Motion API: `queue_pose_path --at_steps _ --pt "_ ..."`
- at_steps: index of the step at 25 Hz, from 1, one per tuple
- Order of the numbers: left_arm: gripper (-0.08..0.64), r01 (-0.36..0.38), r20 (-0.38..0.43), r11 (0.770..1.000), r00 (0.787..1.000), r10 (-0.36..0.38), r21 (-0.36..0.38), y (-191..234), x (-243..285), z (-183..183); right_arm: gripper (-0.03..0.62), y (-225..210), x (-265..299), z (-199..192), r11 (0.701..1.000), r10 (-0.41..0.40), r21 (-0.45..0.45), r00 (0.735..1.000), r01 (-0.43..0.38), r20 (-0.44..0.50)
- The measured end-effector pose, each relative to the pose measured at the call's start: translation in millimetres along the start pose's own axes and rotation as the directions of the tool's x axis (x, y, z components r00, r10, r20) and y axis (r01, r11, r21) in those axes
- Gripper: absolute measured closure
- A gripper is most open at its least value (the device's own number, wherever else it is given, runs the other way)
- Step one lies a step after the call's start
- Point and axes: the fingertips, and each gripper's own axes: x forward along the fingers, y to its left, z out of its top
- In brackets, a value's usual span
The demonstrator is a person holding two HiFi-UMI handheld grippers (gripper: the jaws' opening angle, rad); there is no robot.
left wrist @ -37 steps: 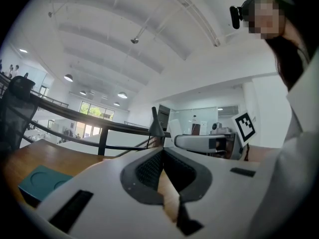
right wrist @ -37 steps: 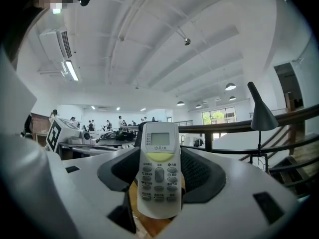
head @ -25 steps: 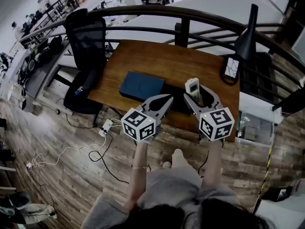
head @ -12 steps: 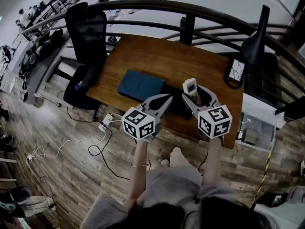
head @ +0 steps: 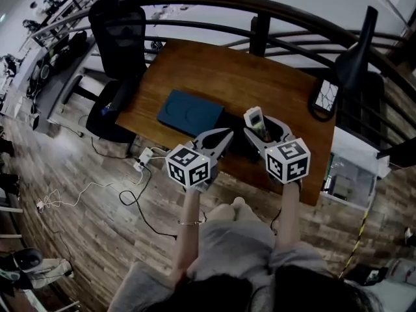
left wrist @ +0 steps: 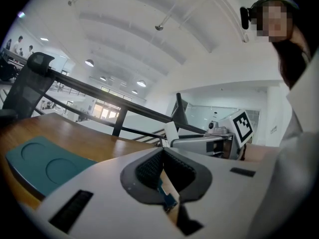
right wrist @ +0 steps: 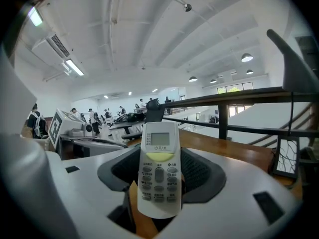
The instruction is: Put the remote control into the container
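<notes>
The right gripper [right wrist: 158, 178] holds the remote [right wrist: 159, 153] upright, fingers clamped on it; the left gripper [left wrist: 162, 176], fingers together, and both now tip lower toward the desk [head: 214, 77].

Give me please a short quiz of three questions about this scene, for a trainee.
1. True or false: the left tongs are shut on the remote control.
2. Which side of the remote control faces the right gripper view's camera? A) buttons and screen B) plain back C) narrow edge
3. Fill in: the teal board lies on the wooden ____.
Key: 1 false, the right tongs hold it; 2 A; 3 table.
</notes>
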Motion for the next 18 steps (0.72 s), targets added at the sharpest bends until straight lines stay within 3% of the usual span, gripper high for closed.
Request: queue_pose_path --at_steps 10,18 --pt "0.557 0.012 -0.080 0.997 0.997 -0.018 -0.073 22 9 -24 0.333 -11 34 -29 0.999 0.012 0.034 0.994 -0.008 -0.112" --pt "0.557 0.004 -0.128 0.990 0.991 -0.023 -0.141 38 13 -47 0.333 -11 61 -56 1.000 0.030 0.012 0.973 -0.028 -0.230"
